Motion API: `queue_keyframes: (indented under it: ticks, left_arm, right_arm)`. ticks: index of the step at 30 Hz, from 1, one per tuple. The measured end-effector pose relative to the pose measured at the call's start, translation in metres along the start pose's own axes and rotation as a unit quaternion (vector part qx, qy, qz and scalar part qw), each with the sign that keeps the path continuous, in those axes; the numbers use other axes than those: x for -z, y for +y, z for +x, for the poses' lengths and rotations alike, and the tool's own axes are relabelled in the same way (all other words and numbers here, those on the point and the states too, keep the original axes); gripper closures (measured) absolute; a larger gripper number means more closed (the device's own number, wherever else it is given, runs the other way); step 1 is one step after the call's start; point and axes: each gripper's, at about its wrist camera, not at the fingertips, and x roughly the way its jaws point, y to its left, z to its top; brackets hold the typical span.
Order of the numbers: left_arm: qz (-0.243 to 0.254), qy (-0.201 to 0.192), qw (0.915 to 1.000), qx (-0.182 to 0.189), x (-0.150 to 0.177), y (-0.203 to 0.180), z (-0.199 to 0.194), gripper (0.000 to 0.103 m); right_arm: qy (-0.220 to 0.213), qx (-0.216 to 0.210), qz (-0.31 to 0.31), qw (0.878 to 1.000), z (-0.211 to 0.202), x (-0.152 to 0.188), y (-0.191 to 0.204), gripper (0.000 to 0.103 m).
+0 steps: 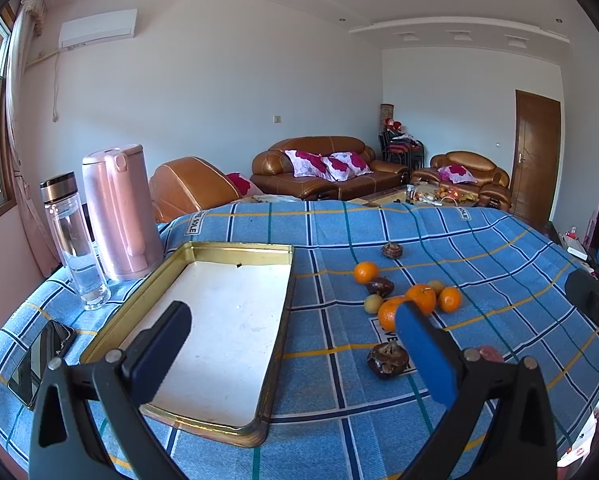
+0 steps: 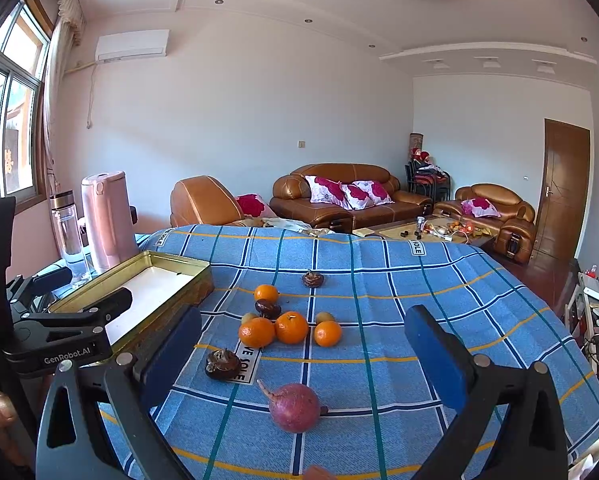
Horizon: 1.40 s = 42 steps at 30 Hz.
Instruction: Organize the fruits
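Several oranges [image 1: 419, 299] [image 2: 291, 327], small yellow-green fruits [image 1: 372, 304] [image 2: 324, 317] and dark brown wrinkled fruits [image 1: 387, 360] [image 2: 222, 365] lie loose on the blue checked tablecloth [image 1: 479, 280] [image 2: 399, 340]. A reddish round root [image 2: 293, 408] lies nearest in the right wrist view. A gold metal tray [image 1: 285, 280] [image 2: 203, 276] with a white bottom lies empty at the left. My left gripper [image 1: 293, 332] is open over the tray's right edge. My right gripper [image 2: 303, 334] is open above the fruit, holding nothing.
A pink kettle [image 1: 119, 212] [image 2: 105, 216] and a clear bottle [image 1: 73, 240] [image 2: 67, 232] stand behind the tray. A dark phone [image 1: 39, 360] lies at the table's left edge. Brown sofas [image 1: 323, 168] and a low table stand beyond.
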Motion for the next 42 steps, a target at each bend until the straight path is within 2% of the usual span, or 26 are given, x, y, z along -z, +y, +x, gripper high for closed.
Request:
queue_keyframes:
  ticks: [42]
  left_arm:
    - [0.003, 0.004, 1.0, -0.001, 0.008, -0.0015, 0.0039, 0.0]
  right_arm:
    - [0.013, -0.004, 0.0, 1.0, 0.0058, 0.0085, 0.0027, 0.001]
